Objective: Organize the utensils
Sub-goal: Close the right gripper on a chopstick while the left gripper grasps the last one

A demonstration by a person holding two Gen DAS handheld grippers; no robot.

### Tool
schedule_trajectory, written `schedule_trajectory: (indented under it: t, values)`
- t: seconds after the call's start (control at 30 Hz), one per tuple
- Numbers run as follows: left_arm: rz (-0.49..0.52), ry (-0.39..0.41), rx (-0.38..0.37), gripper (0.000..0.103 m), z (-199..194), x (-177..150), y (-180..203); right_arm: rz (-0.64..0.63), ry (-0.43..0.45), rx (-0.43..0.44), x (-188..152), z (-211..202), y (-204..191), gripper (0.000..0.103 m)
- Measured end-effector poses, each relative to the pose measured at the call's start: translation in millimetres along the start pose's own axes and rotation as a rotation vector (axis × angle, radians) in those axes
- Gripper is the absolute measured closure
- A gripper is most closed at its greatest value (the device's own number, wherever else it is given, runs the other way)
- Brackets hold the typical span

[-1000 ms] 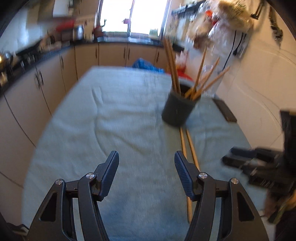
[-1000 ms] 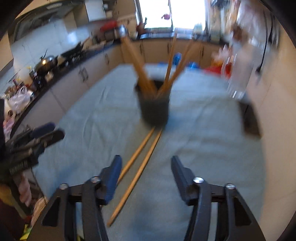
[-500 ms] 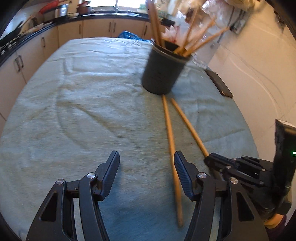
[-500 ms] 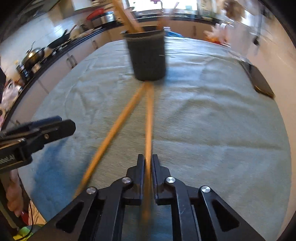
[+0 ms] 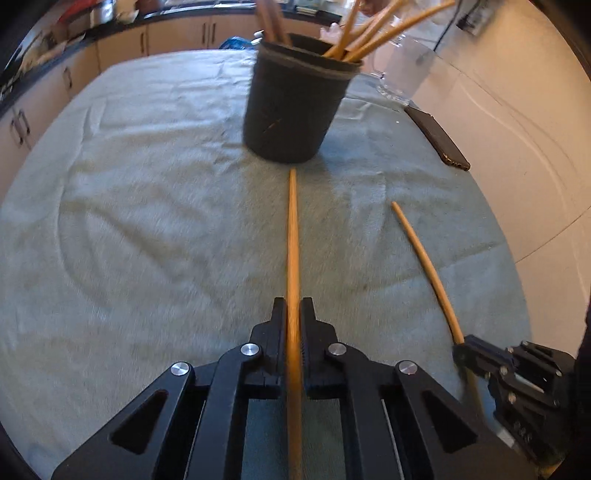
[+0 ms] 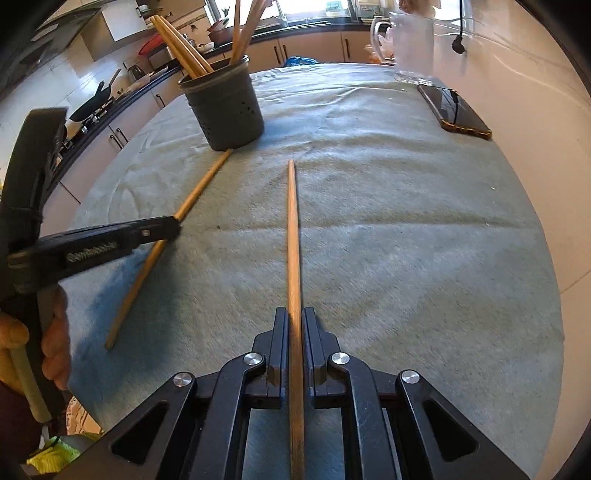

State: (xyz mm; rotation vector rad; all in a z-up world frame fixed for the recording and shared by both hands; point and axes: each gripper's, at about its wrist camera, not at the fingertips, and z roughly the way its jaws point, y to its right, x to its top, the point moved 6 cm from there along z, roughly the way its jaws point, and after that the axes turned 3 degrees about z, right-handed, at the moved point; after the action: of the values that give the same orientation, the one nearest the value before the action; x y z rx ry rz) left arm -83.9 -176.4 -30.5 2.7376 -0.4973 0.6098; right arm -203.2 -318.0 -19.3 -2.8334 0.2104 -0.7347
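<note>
Far left: kitchen counter [image 6: 110, 110] with pans, cabinets below. Left gripper [image 5: 293, 314] clamped on one wooden chopstick [image 5: 293, 240], jaws just closed onto it; stick runs from between the pads to a far tip just short of the dark utensil holder [image 5: 295, 107]. Holder upright on the grey-green cloth [image 5: 147, 206], far centre, filled with more wooden chopsticks [image 5: 373, 29] leaning out left and right over the rim; perforated wall seen from the right wrist view. Right gripper [image 6: 294, 325] pinched shut on second chopstick [image 6: 291, 229], tip pointing far, clear of the holder and right of it. Far right: clear glass jug [image 6: 412, 44], contents not discernible, near the wall. Dark phone [image 6: 456, 109] flat on cloth just nearer than the jug.
</note>
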Motion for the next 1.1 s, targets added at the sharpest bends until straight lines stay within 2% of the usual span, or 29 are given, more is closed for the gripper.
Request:
schedule_trajectory:
  t: [0.13, 0.23, 0.3, 0.37, 0.4, 0.5, 0.63, 0.83, 0.97, 1.0, 1.03, 1.07, 1.1]
  values:
    - [-0.018, -0.040, -0.004, 0.096, -13.3, -16.9, -9.0, 0.002, -0.007, -0.004, -7.8, -7.1, 9.1, 0.095]
    - [-0.019, -0.044, -0.027, 0.096, -21.8, -14.5, -10.8, 0.005, -0.022, 0.018, -7.9, -6.9, 10.8, 0.093]
    - [-0.025, -0.051, -0.029, 0.089, -23.9, -9.2, -12.9, 0.015, -0.032, 0.032, -3.8, -5.4, 11.7, 0.087]
    - [-0.031, -0.050, -0.023, 0.078, -22.9, -1.4, -14.6, 0.019, -0.038, 0.040, 2.6, -2.6, 10.9, 0.081]
    - [-0.027, -0.051, -0.017, 0.077, -21.6, 2.0, -14.3, 0.009, -0.042, 0.035, 7.7, 0.5, 10.0, 0.079]
    - [-0.004, -0.065, -0.010, 0.077, -9.9, 16.7, -8.9, -0.017, -0.044, 0.010, 24.1, 10.3, 7.4, 0.079]
    - [-0.028, -0.109, -0.026, 0.077, 11.0, 34.0, -12.8, -0.039, -0.069, -0.008, 49.1, 26.4, 4.0, 0.079]
    - [-0.029, -0.107, -0.033, 0.077, 20.7, 52.7, -14.8, -0.090, -0.099, -0.055, 85.5, 51.8, -3.2, 0.079]
    - [0.003, -0.092, -0.021, 0.077, 23.4, 57.7, -12.2, -0.122, -0.104, -0.084, 97.5, 61.2, -9.7, 0.079]
    - [0.012, -0.081, -0.014, 0.078, 23.4, 58.0, -11.6, -0.126, -0.099, -0.091, 99.6, 63.0, -11.0, 0.085]
    - [0.016, -0.074, -0.004, 0.092, 23.7, 58.4, -11.6, -0.129, -0.092, -0.099, 101.2, 64.2, -11.3, 0.092]
    - [0.012, -0.074, 0.001, 0.098, 24.6, 57.4, -13.2, -0.127, -0.086, -0.095, 102.3, 64.9, -11.5, 0.096]
    - [-0.002, -0.065, -0.008, 0.098, 23.8, 57.0, -14.6, -0.119, -0.083, -0.089, 103.6, 63.5, -11.4, 0.097]
